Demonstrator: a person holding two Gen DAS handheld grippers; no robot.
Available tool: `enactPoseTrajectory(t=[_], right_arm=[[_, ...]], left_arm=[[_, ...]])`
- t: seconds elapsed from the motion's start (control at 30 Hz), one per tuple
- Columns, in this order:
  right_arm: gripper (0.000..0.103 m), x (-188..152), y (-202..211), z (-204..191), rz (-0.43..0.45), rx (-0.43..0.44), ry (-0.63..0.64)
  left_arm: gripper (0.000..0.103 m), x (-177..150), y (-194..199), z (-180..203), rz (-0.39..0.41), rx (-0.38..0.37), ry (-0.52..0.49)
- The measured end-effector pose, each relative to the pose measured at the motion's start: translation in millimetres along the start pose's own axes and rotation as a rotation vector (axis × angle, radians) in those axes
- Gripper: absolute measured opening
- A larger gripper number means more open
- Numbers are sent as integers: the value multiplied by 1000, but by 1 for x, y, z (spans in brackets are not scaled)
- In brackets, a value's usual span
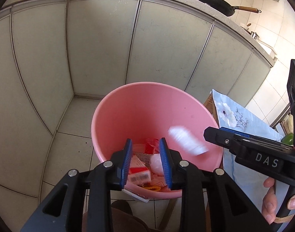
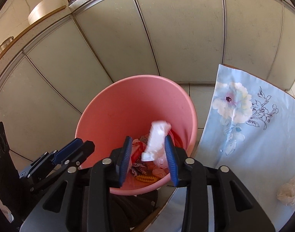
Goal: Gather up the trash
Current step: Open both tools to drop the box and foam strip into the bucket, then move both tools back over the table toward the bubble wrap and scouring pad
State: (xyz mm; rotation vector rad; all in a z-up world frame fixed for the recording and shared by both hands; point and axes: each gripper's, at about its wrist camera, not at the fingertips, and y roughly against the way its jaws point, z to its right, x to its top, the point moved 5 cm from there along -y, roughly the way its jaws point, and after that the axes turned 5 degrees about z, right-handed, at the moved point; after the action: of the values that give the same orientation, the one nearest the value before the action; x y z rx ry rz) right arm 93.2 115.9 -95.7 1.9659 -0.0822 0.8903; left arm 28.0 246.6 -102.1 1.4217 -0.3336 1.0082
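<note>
A pink trash bin [image 1: 139,104] [image 2: 116,112] stands on the floor below both grippers, with several wrappers and cartons inside. A white crumpled piece of trash [image 1: 187,140] [image 2: 156,140] is blurred in mid-air inside the bin's mouth, free of both grippers. My left gripper [image 1: 145,161] is open and empty over the near rim. My right gripper [image 2: 148,159] is open and empty above the bin; in the left wrist view its fingers [image 1: 221,135] reach in from the right. The left gripper's fingers [image 2: 74,150] show at the left in the right wrist view.
Grey cabinet doors [image 1: 101,44] stand behind the bin under a counter with a black pan [image 1: 217,3]. A table with a blue floral cloth [image 2: 250,135] is right of the bin, with a crumpled plastic bag [image 2: 290,191] on it. A green object [image 1: 287,139] lies at the far right.
</note>
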Motion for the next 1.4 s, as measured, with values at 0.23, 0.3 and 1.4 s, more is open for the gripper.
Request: enactPoseTrajectory(t=[0.23, 0.3, 1.4], right_arm=[[36, 3, 31, 14, 50, -4, -16], [36, 4, 42, 19, 67, -11, -24], [38, -158, 222, 118, 39, -174, -79]], left_arm=[[28, 2, 24, 8, 29, -25, -17], [29, 3, 30, 13, 37, -38, -25], [33, -48, 99, 155, 4, -320, -295]])
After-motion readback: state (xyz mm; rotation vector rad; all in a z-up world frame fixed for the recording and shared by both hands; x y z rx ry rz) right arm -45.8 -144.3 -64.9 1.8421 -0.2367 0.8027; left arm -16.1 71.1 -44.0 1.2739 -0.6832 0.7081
